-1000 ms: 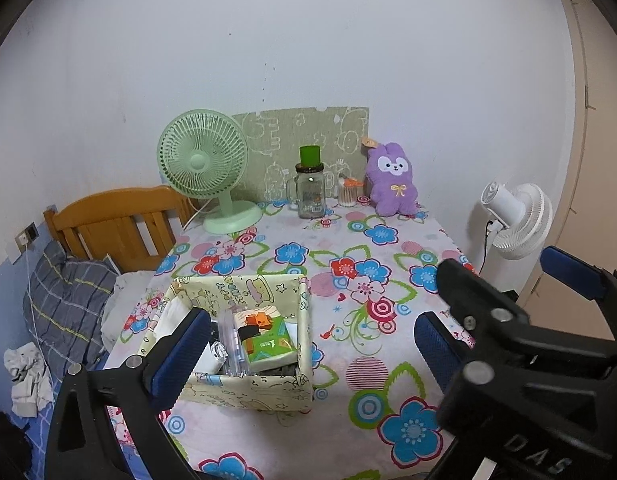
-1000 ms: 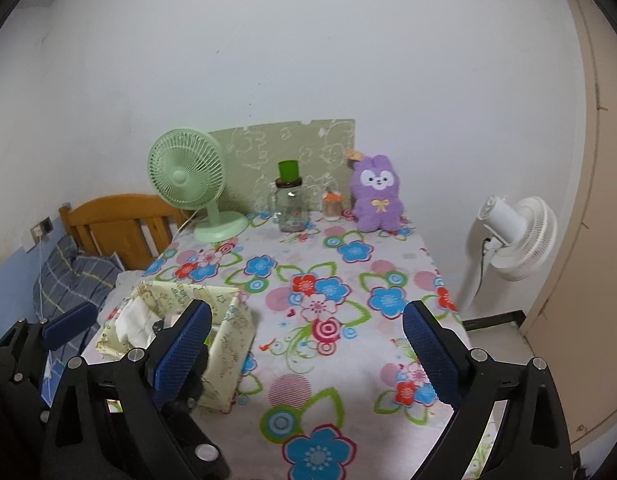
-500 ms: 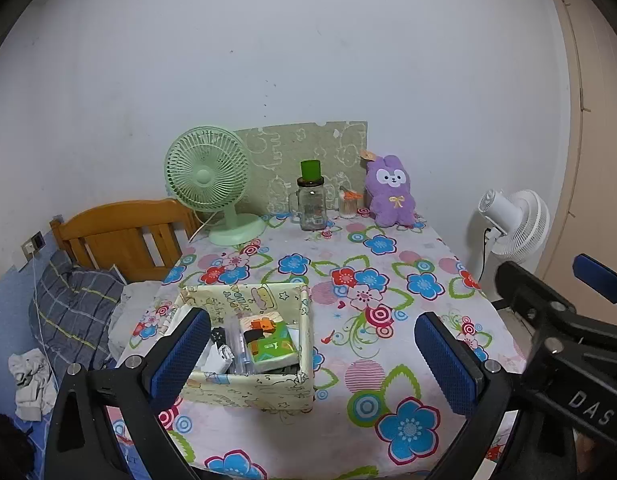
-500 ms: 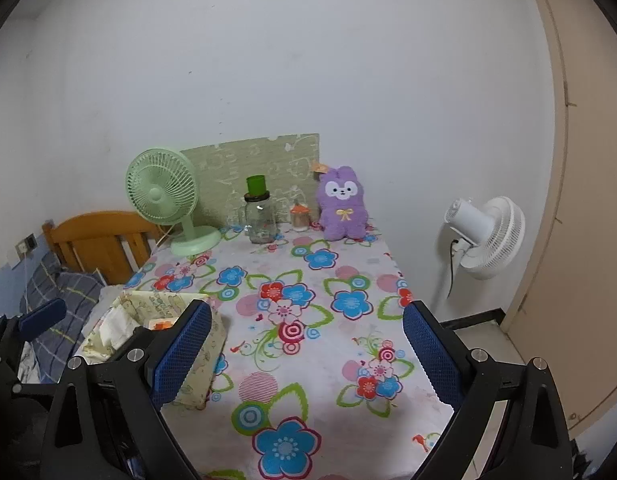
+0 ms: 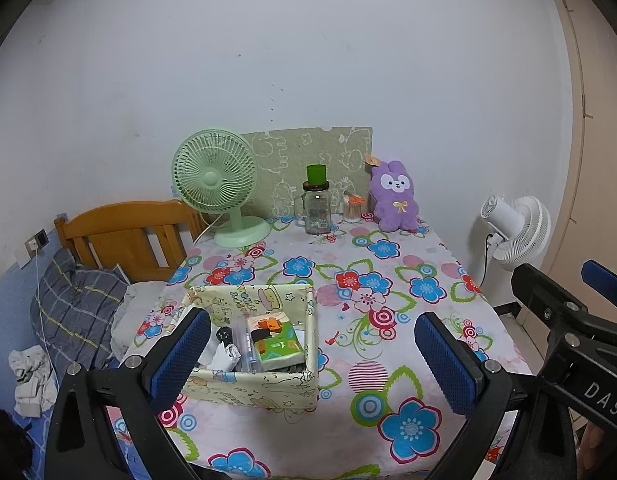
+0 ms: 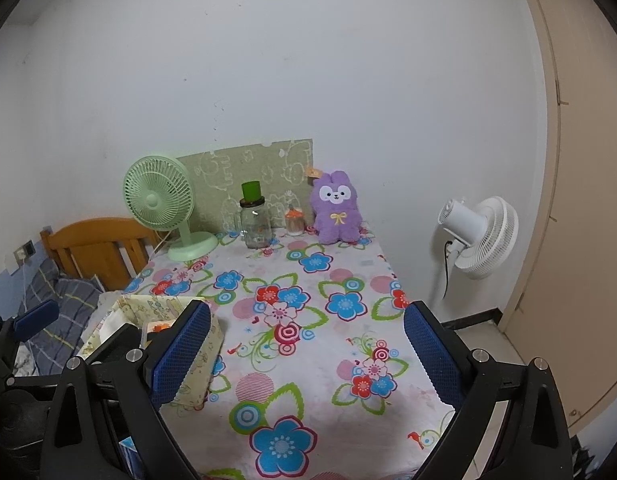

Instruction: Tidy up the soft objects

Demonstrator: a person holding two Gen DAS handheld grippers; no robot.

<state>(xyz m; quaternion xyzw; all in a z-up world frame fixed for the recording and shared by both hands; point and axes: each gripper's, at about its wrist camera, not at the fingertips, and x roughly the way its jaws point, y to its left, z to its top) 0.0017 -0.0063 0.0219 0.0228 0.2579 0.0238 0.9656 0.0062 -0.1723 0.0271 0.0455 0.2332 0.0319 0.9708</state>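
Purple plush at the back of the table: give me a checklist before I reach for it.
1. Right gripper jaws open, nothing held: ok.
2. Left gripper jaws open, nothing held: ok.
3. Purple plush upright against the wall, in view: ok.
4. Path over the floral tablecloth free of objects: ok.
5. Small jar and glass mug stand close beside the plush, knock risk: not ok.
6. Room left in the fabric box, already holding a tissue pack: cannot tell.

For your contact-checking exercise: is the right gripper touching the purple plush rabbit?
Apart. The right wrist view shows the right gripper open over the near tablecloth, while the purple plush rabbit sits against the far wall, flowered cloth between them.
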